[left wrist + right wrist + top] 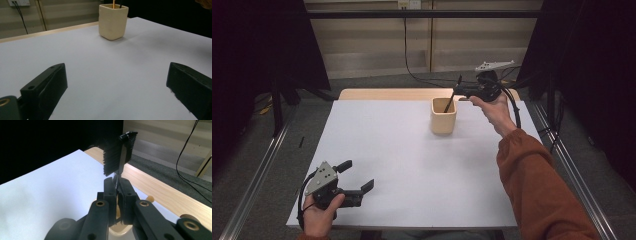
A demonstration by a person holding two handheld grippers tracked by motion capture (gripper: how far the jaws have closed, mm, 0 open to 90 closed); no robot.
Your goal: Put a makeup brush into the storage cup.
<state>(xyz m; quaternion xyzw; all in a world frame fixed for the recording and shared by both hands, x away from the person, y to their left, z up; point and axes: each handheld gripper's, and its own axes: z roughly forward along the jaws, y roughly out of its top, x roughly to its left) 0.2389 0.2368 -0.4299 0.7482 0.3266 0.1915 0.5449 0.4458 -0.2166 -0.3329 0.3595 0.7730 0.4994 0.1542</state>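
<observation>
A cream square cup [443,116] stands upright at the far middle of the white table [412,165]. My right gripper [463,93] hovers just right of and above the cup, shut on the thin handle of a black brush [452,97] whose lower end slants into the cup. In the right gripper view the jaws [117,185] pinch the handle, the black bristles [119,152] stand above them, and the cup rim [120,228] lies below. My left gripper [357,176] rests open at the near left corner, nothing between its jaws. Its own view shows the cup [113,21] far ahead, with an orange stick and a black stick poking out.
A wooden board [387,94] borders the table's far edge. A black cable [408,55] hangs down the back wall to the floor. Metal rails [257,175] run along both sides of the table, and dark curtains close in left and right.
</observation>
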